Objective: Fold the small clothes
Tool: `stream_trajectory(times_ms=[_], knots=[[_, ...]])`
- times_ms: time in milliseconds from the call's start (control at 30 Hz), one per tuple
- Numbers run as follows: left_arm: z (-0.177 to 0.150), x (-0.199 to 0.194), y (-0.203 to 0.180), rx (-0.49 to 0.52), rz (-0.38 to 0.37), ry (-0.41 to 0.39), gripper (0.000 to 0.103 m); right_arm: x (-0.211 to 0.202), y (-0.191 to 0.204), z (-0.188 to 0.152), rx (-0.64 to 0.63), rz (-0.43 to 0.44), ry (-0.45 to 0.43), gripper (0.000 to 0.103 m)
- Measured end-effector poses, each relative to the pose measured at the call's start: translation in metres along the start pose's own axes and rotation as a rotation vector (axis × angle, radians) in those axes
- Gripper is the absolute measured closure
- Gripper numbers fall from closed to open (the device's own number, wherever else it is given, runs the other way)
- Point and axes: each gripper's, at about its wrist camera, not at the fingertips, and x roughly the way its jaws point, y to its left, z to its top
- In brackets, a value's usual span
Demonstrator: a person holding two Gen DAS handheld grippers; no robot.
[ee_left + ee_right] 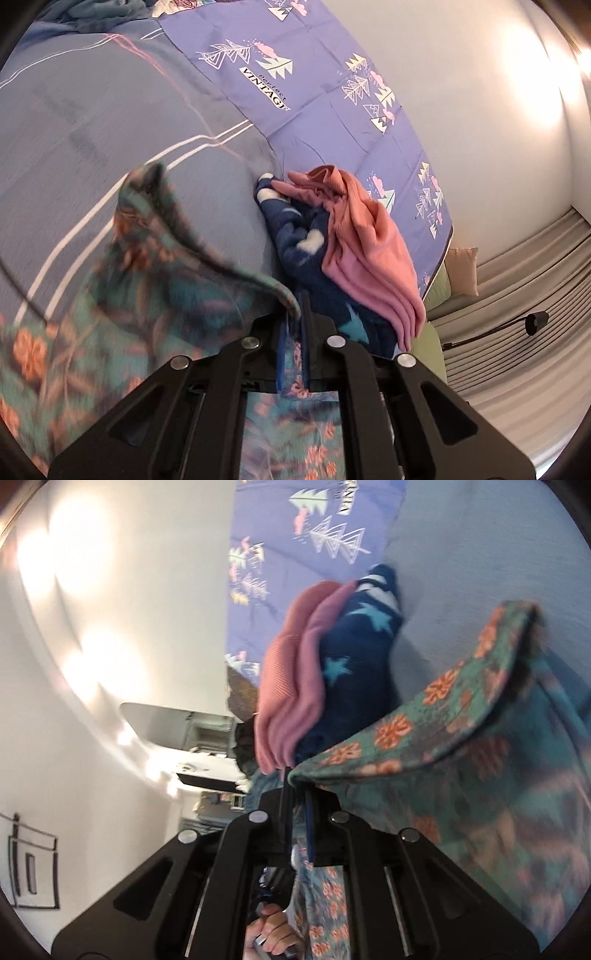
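Left wrist view first, going left to right: you've got the floral garment (155, 280) filling the lower left of the frame, blurry and lifted off the bed (92, 122), with one peak of fabric sticking up at centre left. Its edge runs down into your left hand-held gripper (294, 350) at bottom centre, and the blue pads are pressed nearly together with that cloth pinched between them. My guess is you're holding it by an edge so it hangs open and you can find a fold line. Just right of the pads sits the waiting pile: a navy star-print piece (306, 236) with a pink ribbed top (365, 236) draped over it, both resting where the grey bedding meets the purple tree-print blanket (317, 74). They look parked off to the side so your working patch stays free.

Right wrist view, same sweep: white wall on the left, the pink top (288, 686) and the star piece (354, 653) in the middle, and the floral garment (461, 746) spread across the right. Your right hand-held gripper (297, 812) at bottom centre is also clamped tight on a floral edge, so you've got the cloth stretched between both. Folding itself looks barely started.
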Motion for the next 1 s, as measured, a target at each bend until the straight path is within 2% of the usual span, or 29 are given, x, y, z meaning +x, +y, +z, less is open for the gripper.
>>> stream_trajectory(times_ms=[33, 67, 100, 133, 200, 333, 433, 533, 633, 767, 833, 933, 1000], knots=[[0.005, 0.003, 0.001, 0.003, 0.003, 0.002, 0.092, 0.001, -0.001, 0.002, -0.006, 0.006, -0.006, 0.088], [0.009, 0.004, 0.001, 0.010, 0.019, -0.006, 0.076, -0.001, -0.002, 0.005, -0.008, -0.001, -0.026, 0.066], [0.013, 0.001, 0.001, 0.023, 0.046, -0.035, 0.065, -0.008, -0.005, 0.007, -0.002, -0.010, -0.073, 0.032], [0.015, -0.005, 0.001, 0.033, 0.069, -0.076, 0.050, -0.014, -0.006, 0.010, 0.007, 0.008, -0.104, 0.029], [0.021, -0.028, 0.005, 0.046, 0.119, -0.192, 0.047, -0.020, -0.006, 0.013, 0.026, 0.035, -0.117, 0.028], [0.035, -0.064, 0.019, -0.010, 0.140, -0.290, 0.045, -0.040, 0.005, 0.018, -0.029, -0.019, -0.185, 0.027], [0.041, -0.085, 0.032, -0.055, 0.153, -0.321, 0.043, -0.051, 0.005, 0.024, -0.016, -0.026, -0.221, 0.026], [0.046, -0.096, 0.038, -0.091, 0.144, -0.306, 0.043, -0.059, 0.007, 0.024, 0.009, -0.050, -0.232, 0.026], [0.042, -0.111, 0.040, -0.119, 0.081, -0.279, 0.043, -0.067, 0.021, 0.016, 0.003, -0.040, -0.214, 0.026], [0.019, -0.143, 0.035, -0.114, 0.018, -0.232, 0.043, -0.085, 0.050, -0.013, -0.050, -0.057, -0.157, 0.026], [-0.008, -0.163, 0.034, -0.088, -0.043, -0.182, 0.043, -0.106, 0.060, -0.040, -0.049, -0.090, -0.126, 0.026], [-0.060, -0.194, 0.045, -0.070, -0.066, -0.125, 0.043, -0.151, 0.059, -0.090, -0.043, -0.067, -0.099, 0.023], [-0.099, -0.209, 0.058, -0.091, -0.074, -0.070, 0.043, -0.180, 0.048, -0.125, -0.028, -0.082, -0.102, 0.020]])
